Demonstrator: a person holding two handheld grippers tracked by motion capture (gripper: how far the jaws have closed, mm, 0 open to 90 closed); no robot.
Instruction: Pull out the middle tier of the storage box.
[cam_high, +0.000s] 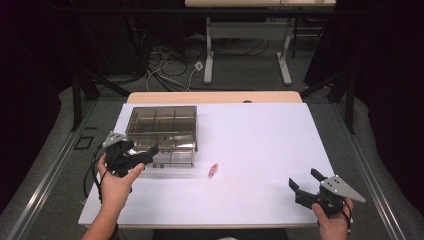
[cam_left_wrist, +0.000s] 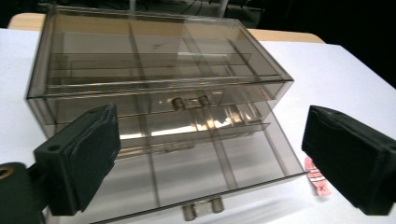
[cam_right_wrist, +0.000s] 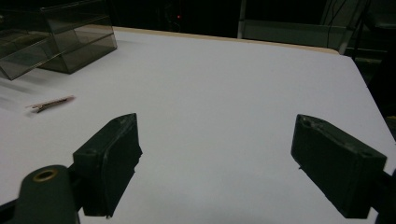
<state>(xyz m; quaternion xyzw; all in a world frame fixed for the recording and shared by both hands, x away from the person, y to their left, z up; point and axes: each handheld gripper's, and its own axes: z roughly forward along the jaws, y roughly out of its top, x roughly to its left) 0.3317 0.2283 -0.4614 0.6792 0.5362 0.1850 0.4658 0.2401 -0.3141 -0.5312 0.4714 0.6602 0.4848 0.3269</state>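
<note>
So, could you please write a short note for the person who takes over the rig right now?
Left gripper: jaws open, nothing between them, in front of the smoky clear drawer box.
Right gripper: jaws open, empty, above the white table near its right front corner.
Things: the lower drawer is pulled out and its compartments look empty; the upper drawer is shut. A small pink clip lies on the table, to the right of the open drawer.
Done: drawer open.
Left, probably: put the clip in the drawer, then close it.
</note>
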